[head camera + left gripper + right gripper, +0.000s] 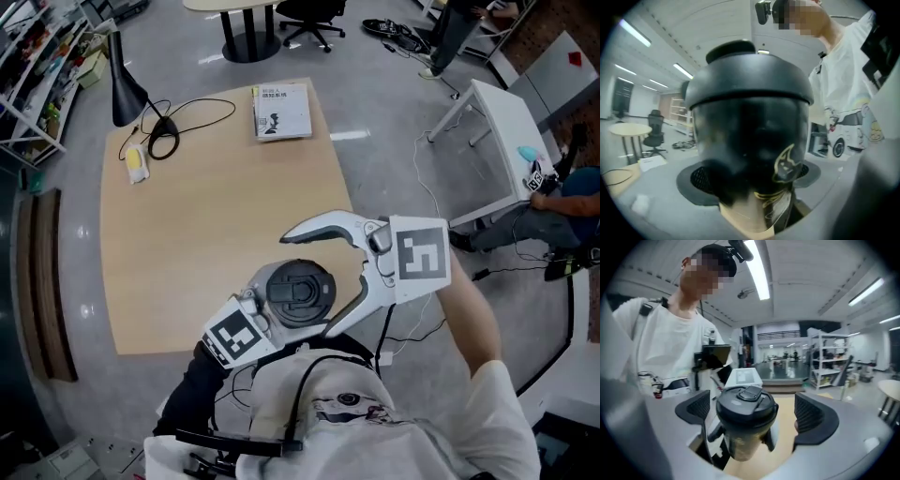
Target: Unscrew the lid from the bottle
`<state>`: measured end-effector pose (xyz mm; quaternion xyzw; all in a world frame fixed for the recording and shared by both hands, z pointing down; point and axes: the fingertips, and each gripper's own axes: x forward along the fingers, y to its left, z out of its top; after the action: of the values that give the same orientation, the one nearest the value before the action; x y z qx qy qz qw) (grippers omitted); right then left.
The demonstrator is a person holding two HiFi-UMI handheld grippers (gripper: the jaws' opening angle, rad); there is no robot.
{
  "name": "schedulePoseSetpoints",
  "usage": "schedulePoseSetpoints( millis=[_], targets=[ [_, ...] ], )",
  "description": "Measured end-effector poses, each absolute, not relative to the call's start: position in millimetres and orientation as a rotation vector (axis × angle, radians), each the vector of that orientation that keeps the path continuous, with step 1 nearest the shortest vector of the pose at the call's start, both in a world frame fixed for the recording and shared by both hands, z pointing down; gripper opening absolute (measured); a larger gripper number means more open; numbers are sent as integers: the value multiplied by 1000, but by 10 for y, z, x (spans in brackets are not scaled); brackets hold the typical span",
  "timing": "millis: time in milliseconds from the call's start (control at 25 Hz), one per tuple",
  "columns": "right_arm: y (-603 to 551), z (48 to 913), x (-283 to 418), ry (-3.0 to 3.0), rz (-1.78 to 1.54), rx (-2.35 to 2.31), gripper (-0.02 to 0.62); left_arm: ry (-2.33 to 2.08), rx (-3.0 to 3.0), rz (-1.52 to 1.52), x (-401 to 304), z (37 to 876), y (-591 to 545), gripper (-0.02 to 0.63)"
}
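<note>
Over table (206, 234), bottle (300, 292) within open right gripper (307, 284)

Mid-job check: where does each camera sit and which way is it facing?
Head view: head-mounted, steeply down at the table; right gripper, forearm, shirt show.
Left gripper view: on left gripper, tilted up at the clamped bottle; shirt at right.
Right gripper view: faces the person; open jaws flank the lid; torso shows.
Shared: all see the bottle.
</note>
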<state>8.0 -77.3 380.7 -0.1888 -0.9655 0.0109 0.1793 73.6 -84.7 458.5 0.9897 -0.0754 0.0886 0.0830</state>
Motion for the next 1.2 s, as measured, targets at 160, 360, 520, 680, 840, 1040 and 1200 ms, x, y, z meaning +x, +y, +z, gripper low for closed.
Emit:
schedulePoseSetpoints(
  millis=[160, 360, 520, 680, 840, 1040, 1200],
  targets=[
    [-991, 3891, 122, -2784, 18, -62, 561, -853, 2904, 453, 542, 4750, -1352, 426],
    [-876, 3911, -35, -2807, -155, -274, 460, -836, 2913, 450, 649, 4755, -1225, 426],
    [-313, 3819, 123, -2606, -206, -937, 460, -234, 3032, 349, 855, 4567, -569, 426],
    [-355, 3694, -63, -2566, -136, -974, 505, -190, 2998, 241, 710, 4445, -546, 425],
    [-800, 3660, -374, -2776, -5, -321, 551, -722, 2931, 392, 160, 4643, -1038, 426],
    [-923, 3845, -882, -2800, -113, -37, 478, -952, 2878, 437, -203, 4702, -1268, 426],
    [-556, 3771, -825, -2708, -283, -526, 476, -507, 3048, 405, -91, 4596, -868, 426]
  ],
)
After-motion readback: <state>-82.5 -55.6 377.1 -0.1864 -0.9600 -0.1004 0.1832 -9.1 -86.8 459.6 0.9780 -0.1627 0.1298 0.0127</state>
